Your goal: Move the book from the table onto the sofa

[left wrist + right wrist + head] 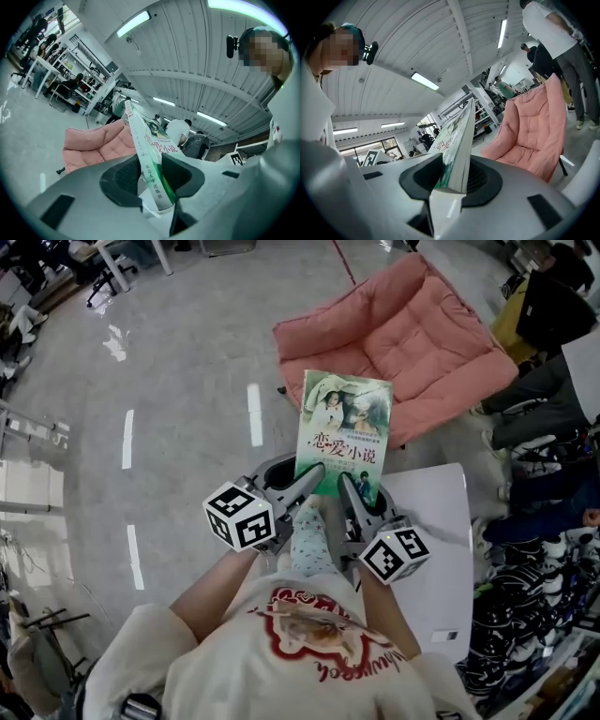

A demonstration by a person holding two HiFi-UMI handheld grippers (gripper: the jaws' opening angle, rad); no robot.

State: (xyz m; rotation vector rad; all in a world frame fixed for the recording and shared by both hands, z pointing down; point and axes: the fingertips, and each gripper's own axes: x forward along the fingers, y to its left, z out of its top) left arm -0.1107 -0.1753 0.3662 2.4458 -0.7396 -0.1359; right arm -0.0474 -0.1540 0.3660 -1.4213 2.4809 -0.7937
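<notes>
A green paperback book (343,427) with a picture cover is held flat in the air between the white table (436,549) and the pink sofa (408,338). My left gripper (309,474) is shut on its near left corner. My right gripper (350,482) is shut on its near right corner. In the left gripper view the book (151,157) stands edge-on between the dark pads, spine towards the camera. The right gripper view shows the book's page edge (459,154) clamped between the pads, with the sofa (534,131) ahead to the right.
The sofa is a padded folding chair on a grey floor (187,381). Seated people (544,418) and rows of shoes (534,606) crowd the right side. Desks and chairs (112,268) stand at the far left.
</notes>
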